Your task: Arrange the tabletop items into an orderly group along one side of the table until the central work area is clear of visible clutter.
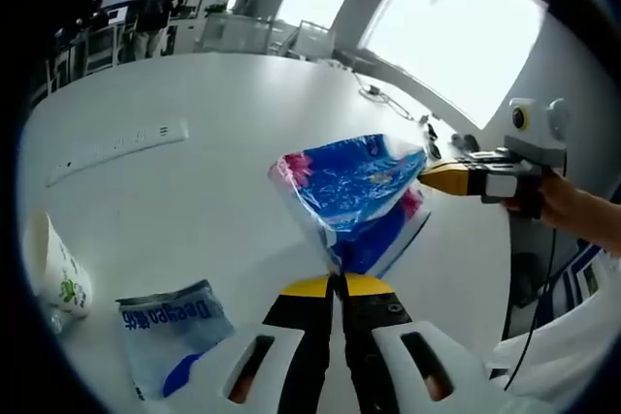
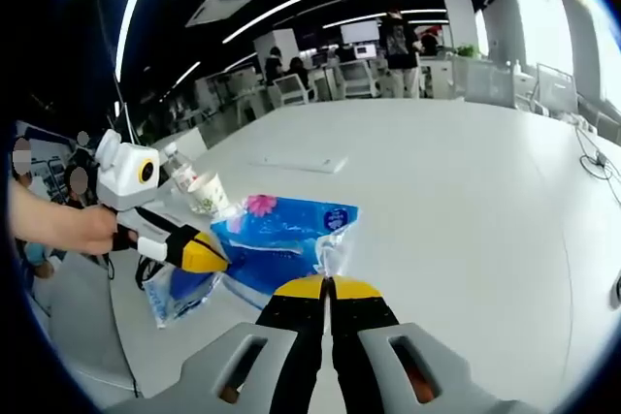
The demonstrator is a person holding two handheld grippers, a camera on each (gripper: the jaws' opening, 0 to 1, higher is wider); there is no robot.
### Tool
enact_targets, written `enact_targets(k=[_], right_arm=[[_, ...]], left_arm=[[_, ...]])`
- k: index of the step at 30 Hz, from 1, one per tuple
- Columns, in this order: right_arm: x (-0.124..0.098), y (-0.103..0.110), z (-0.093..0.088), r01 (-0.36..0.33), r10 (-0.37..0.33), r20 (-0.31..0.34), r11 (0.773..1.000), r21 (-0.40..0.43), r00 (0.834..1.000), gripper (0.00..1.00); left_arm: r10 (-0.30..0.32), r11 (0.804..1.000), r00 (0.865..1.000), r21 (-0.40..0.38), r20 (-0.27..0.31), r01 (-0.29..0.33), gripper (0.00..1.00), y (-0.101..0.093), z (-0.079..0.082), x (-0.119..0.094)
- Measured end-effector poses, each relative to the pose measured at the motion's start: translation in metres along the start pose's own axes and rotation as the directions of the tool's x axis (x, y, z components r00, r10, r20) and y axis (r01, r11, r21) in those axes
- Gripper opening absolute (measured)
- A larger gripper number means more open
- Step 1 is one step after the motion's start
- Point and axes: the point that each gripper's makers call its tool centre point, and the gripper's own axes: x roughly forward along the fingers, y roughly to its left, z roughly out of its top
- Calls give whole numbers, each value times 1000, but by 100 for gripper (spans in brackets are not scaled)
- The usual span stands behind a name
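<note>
On the white tabletop (image 1: 223, 123) we hold a blue plastic pack of tissue rolls with pink flower prints (image 1: 354, 196) stretched between our two grippers. Seen from the left gripper view, our left gripper (image 1: 337, 283) has its yellow-tipped jaws pressed together on the near corner of the pack's clear wrapping, and the right gripper (image 1: 456, 178) comes in from the right, its yellow tip pinching the pack's far corner, with a hand (image 1: 572, 206) behind it. Seen from the right gripper view, the right gripper (image 2: 327, 285) likewise has its jaws closed on a bunched bit of the same pack (image 2: 281, 239), while the left gripper (image 2: 199, 254) bites the opposite end, held by a hand (image 2: 82, 230). The pack looks lifted off the table rather than lying flat.

Beside it, near the table edge, lie a smaller blue and grey plastic packet with printed lettering (image 1: 170, 332) and a white paper cup with a green print (image 1: 60, 273). A clear plastic bottle (image 2: 178, 167) stands just behind the cup in the right gripper view. A flat white strip (image 1: 116, 147) lies further out on the table, well apart from the pack.
</note>
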Motion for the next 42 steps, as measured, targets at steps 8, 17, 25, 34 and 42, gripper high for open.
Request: enact_targets(k=[8,17,25,34,42], right_arm=[[4,-9,-3,6,-6,-3,1000,13,1000,0],[8,-23,-8,19,-18,-10,999,38,1000,0],[13,-34,-10,27,-26,-18,999,45,1000,0],[28,-38,-15,18,-16,-43,999,42,999,0],[39,-42,-24,14,-11,-65,999,48,998,0]], left_arm=[[12,1000,1000,11,-3,-12,0,7,12,8],[13,1000,1000,10,-14,-13,0,9,13,24],[13,1000,1000,-1,-14,-13,0,11,17,33],[31,999,999,-22,-23,-31,0,23,13,39],[38,999,999,-38,-38,-39,0,30,8,48]])
